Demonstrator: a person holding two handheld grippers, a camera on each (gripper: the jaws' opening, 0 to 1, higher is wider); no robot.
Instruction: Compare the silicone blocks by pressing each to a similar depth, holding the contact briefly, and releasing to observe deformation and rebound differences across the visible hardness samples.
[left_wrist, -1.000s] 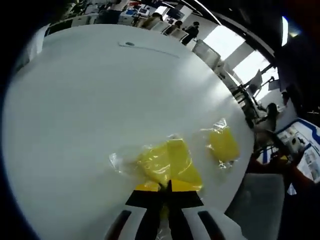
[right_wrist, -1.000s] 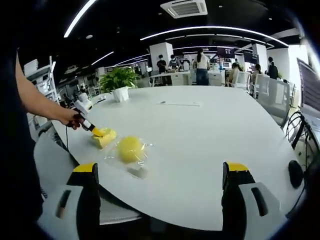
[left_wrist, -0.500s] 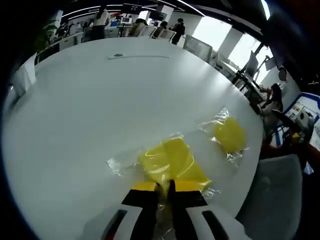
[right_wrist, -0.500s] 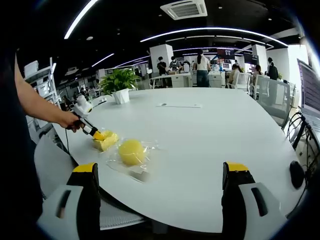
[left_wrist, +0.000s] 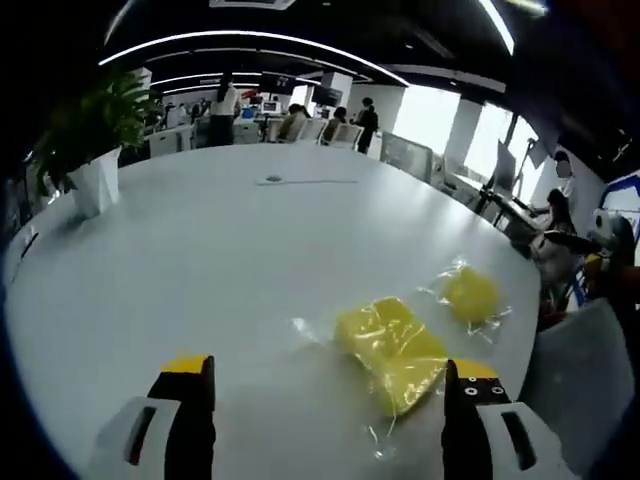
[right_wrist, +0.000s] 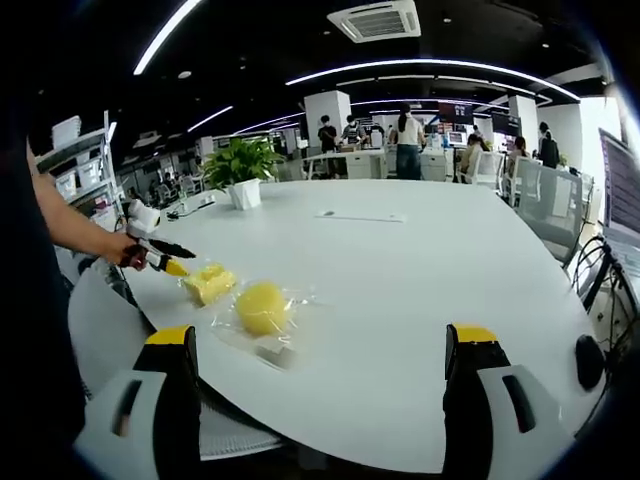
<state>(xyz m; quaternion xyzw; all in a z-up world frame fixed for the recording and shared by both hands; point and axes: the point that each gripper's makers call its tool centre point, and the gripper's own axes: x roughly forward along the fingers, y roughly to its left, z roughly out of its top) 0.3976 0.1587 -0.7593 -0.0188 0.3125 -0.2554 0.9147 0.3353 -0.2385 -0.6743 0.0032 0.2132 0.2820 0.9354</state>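
Note:
A yellow rectangular silicone block (left_wrist: 388, 343) in a clear bag lies on the white table (left_wrist: 200, 260), just ahead of my left gripper (left_wrist: 328, 405), closer to its right jaw. That gripper is open and holds nothing. A round yellow silicone piece (left_wrist: 470, 295), also bagged, lies farther right. In the right gripper view the same block (right_wrist: 208, 283) and round piece (right_wrist: 262, 305) sit near the table's left edge. A hand holds the left gripper (right_wrist: 183, 260) a short way left of the block, jaws apart. My right gripper (right_wrist: 320, 395) stands open and off the table.
A potted plant (right_wrist: 240, 165) stands at the table's far left, also seen as the plant (left_wrist: 95, 130) in the left gripper view. A dark round object (right_wrist: 590, 362) sits off the table's right edge. Chairs, desks and people fill the background.
My left gripper was shut with its tips pressed on the rectangular block; it has now opened and drawn back off it. The right gripper has stayed put.

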